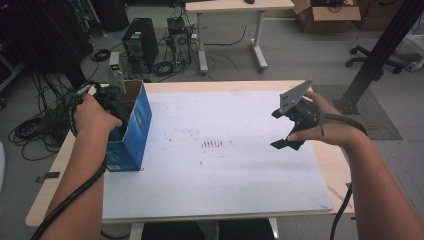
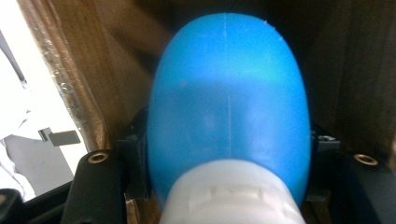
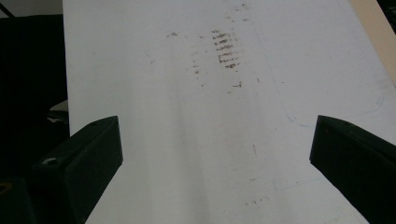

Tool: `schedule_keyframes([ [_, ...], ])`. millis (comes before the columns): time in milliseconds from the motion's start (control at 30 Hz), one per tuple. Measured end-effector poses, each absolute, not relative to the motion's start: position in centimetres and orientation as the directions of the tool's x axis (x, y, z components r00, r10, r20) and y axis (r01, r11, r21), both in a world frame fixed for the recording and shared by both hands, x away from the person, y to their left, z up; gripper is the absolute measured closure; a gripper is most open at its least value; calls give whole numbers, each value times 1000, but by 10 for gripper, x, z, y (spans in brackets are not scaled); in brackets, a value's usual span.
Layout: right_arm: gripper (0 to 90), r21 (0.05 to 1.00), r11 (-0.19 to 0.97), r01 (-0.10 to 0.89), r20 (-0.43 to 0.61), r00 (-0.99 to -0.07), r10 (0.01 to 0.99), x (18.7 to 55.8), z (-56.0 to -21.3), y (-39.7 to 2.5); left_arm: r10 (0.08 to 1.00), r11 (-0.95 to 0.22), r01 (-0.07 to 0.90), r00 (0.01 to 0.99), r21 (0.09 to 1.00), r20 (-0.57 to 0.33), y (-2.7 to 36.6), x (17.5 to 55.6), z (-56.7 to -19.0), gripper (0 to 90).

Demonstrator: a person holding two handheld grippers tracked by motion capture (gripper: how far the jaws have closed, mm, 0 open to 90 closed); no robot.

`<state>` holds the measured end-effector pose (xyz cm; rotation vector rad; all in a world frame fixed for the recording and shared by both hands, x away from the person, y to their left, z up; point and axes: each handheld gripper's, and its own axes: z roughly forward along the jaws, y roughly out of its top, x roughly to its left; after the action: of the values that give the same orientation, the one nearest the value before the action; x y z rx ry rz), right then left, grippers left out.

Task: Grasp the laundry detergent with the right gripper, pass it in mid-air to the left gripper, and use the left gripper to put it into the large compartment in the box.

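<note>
Bottle (image 2: 229,107), blue with a white cap end nearest the camera, sits right between the left gripper's jaws in the left gripper view, both jaws pressed against its sides, so the left gripper (image 2: 229,186) is pinching it. Long axis of the bottle runs straight out ahead of the gripper, cap toward the palm, rounded blue end pointing away. Just beyond and around it are brown cardboard walls, so bottle and jaws are inside the box. From the high view the left hand (image 1: 95,115) is plunged into the open top of the blue box (image 1: 132,135), which stands at the hand's side of the white board (image 1: 215,170); the bottle itself is hidden there. Likely the key relation: the bottle lies in line with the gripper, walls close on both sides, so any move probably has to go along that axis, not sideways. Farther off, the right gripper (image 1: 289,129) hangs over the far side of the board, well apart from the box, jaws spread wide with nothing between them, bare board with dark smudges (image 3: 224,46) ahead of it. Left hand is clearly nearer.
</note>
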<state>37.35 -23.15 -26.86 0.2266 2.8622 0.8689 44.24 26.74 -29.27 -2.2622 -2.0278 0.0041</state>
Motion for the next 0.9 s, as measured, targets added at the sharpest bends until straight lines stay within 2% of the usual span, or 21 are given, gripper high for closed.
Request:
schedule_keyframes([
  [900, 24, 571, 815, 99, -90, -979, 182, 373, -269, -235, 994, -91, 994, 94, -52, 62, 266, 437, -271, 274],
])
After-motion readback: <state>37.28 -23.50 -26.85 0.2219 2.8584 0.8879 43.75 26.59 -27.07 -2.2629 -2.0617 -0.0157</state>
